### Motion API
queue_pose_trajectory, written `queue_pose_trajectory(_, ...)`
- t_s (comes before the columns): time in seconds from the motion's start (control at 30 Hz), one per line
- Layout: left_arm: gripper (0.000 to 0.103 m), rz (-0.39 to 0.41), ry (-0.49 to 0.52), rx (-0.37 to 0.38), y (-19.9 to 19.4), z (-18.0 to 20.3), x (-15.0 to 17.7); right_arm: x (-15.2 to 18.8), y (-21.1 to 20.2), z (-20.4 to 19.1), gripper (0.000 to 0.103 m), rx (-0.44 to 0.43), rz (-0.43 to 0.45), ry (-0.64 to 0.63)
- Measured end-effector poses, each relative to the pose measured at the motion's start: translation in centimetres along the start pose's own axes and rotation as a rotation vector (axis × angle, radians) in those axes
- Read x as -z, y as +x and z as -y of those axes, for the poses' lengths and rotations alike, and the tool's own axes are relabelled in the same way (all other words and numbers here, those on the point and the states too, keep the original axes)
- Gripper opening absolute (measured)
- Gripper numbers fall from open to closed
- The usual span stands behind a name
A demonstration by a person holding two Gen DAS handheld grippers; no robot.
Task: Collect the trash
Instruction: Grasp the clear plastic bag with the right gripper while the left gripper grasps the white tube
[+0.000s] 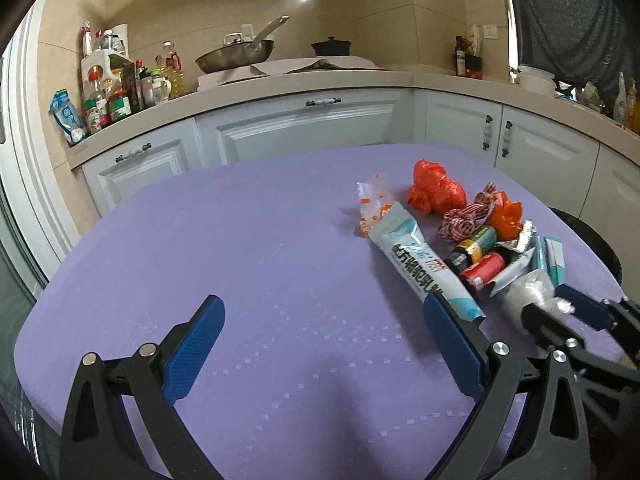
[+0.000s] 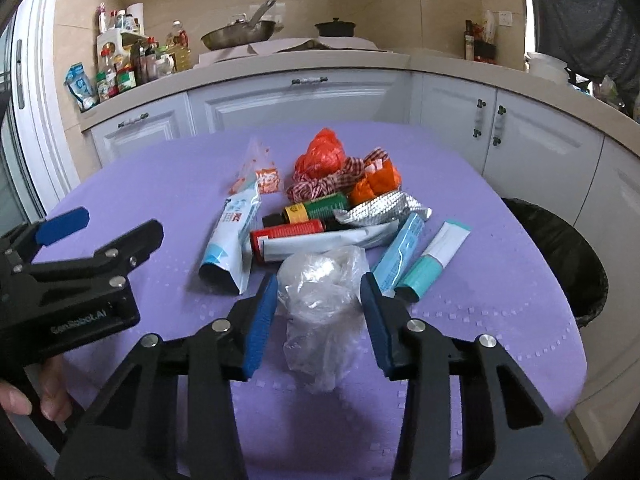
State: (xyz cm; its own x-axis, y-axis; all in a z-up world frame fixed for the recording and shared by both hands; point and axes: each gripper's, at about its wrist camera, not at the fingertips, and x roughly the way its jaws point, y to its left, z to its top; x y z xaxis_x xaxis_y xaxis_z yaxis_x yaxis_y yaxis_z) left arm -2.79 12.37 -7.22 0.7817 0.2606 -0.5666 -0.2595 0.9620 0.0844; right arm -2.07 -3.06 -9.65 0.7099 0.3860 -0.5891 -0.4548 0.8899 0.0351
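A pile of trash lies on the purple table (image 2: 500, 280): a white-blue tube (image 2: 232, 240), a red bottle (image 2: 286, 234), a green bottle (image 2: 320, 206), an orange bag (image 2: 320, 156), a foil wrapper (image 2: 380, 210) and a teal tube (image 2: 434, 258). A crumpled clear plastic bag (image 2: 320, 296) sits between the fingers of my right gripper (image 2: 320, 300), whose jaws stand around it, partly closed, pads beside it. My left gripper (image 1: 324, 328) is open and empty over bare table, left of the pile. The left gripper also shows in the right wrist view (image 2: 108, 224).
A black-lined trash bin (image 2: 560, 256) stands at the table's right edge. White kitchen cabinets (image 2: 296, 100) and a counter with bottles (image 2: 120, 68) and a pan (image 2: 240, 36) run behind the table.
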Motion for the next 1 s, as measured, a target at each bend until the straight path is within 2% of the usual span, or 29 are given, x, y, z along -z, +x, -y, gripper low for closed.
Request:
queue_pose_trajectory(0.37,0.097,-0.008,0.009,0.082,0.1,3.1,-0.7,-1.2,-3.1,2.7,0.039,0.055,0.094,0.017)
queue_pose_trajectory(0.6,0.094,-0.034,0.031,0.049,1.2,5.4,-0.5,-1.0,-3.8,6.3,0.039,0.108,0.110,0.079)
queue_pose_trajectory(0.63,0.089,-0.039,0.027,0.044,1.4,5.4,-0.6,-0.8,-3.9,6.5,0.039,0.109,0.110,0.084)
queue_pose_trajectory(0.67,0.072,-0.048,0.026,0.042,1.5,5.5,-0.5,-0.7,-3.8,6.8,0.039,0.110,0.108,0.092)
queue_pose_trajectory(0.7,0.066,-0.063,0.027,0.043,1.8,5.6,-0.4,-0.5,-3.7,7.1,0.039,0.110,0.108,0.098)
queue_pose_trajectory(0.8,0.061,-0.097,0.015,0.063,2.4,5.5,-0.1,-0.3,-3.6,7.5,0.039,0.108,0.106,0.106)
queue_pose_trajectory(0.9,0.043,-0.100,0.014,0.080,2.5,5.5,0.0,-0.2,-3.5,7.6,0.039,0.106,0.107,0.109)
queue_pose_trajectory(0.97,0.026,-0.099,0.017,0.094,2.6,5.5,0.1,-0.3,-3.5,7.6,0.039,0.106,0.106,0.110)
queue_pose_trajectory(1.0,0.025,-0.097,0.017,0.095,2.5,5.5,0.1,-0.2,-3.5,7.7,0.039,0.105,0.104,0.110)
